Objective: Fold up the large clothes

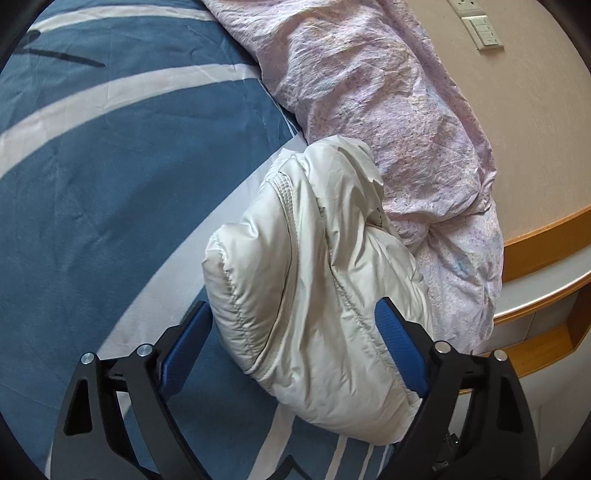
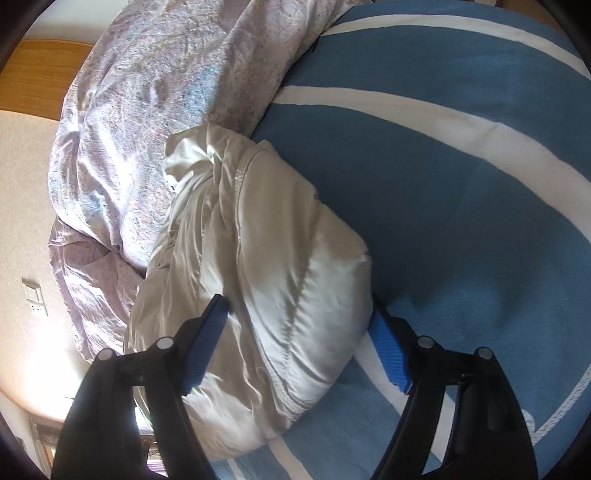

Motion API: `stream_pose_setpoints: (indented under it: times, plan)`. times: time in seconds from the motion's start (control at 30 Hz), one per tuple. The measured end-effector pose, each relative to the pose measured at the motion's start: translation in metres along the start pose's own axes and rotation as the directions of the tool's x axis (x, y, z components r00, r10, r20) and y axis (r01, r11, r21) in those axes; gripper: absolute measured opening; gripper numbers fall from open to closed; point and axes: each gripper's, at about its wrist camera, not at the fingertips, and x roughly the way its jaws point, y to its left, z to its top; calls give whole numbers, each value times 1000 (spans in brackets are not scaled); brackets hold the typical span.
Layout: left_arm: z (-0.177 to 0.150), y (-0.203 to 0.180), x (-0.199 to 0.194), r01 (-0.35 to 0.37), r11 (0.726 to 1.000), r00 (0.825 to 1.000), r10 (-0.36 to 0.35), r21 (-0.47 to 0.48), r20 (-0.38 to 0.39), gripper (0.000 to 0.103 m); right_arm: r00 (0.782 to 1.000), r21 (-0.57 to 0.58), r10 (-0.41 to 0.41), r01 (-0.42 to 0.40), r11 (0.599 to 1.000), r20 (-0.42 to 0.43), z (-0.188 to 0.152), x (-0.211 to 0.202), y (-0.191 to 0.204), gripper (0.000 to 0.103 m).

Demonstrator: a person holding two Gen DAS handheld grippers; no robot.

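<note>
A folded white puffer jacket lies as a thick bundle on the blue bed cover with white stripes. My left gripper straddles the bundle's near end; its blue pads touch the jacket on both sides, and the fabric bulges over the right pad. In the right wrist view the same jacket sits between the fingers of my right gripper. Its left fingertip digs into the jacket's top, and the right pad presses against the bundle's edge on the bed cover.
A crumpled pink quilt is heaped right behind the jacket, also seen as the pink quilt. Beyond it are a beige wall with a switch panel and a wooden ledge.
</note>
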Motion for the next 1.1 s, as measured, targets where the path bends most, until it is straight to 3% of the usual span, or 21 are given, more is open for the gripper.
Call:
stream_pose_setpoints:
  times: [0.33,0.57,0.63,0.67,0.8,0.93,1.1]
  plan:
    - [2,2,15,-4,999,1000,5,-44,21,81,1000,-3,3,-3,1000,24,-2,4,3,65]
    - [3,6,16,16,998,999,-13,-60,48,75,998,-5,45,-44,999,42,-3,5,1,64]
    - [3,7,17,23,998,998,-20,-64,53,72,998,-5,48,-47,999,45,-3,6,0,58]
    - [2,8,17,27,997,998,-23,-73,55,70,998,-7,49,-49,999,48,-3,6,0,51]
    - [3,20,18,54,989,997,-47,-137,55,40,994,-5,90,-90,996,58,-3,1,1,31]
    - [5,19,12,95,987,995,-90,-129,50,26,991,-37,105,-103,994,78,-5,-5,10,26]
    - [11,5,0,144,986,988,-139,-89,65,19,986,-70,140,-134,989,91,-6,-16,19,22]
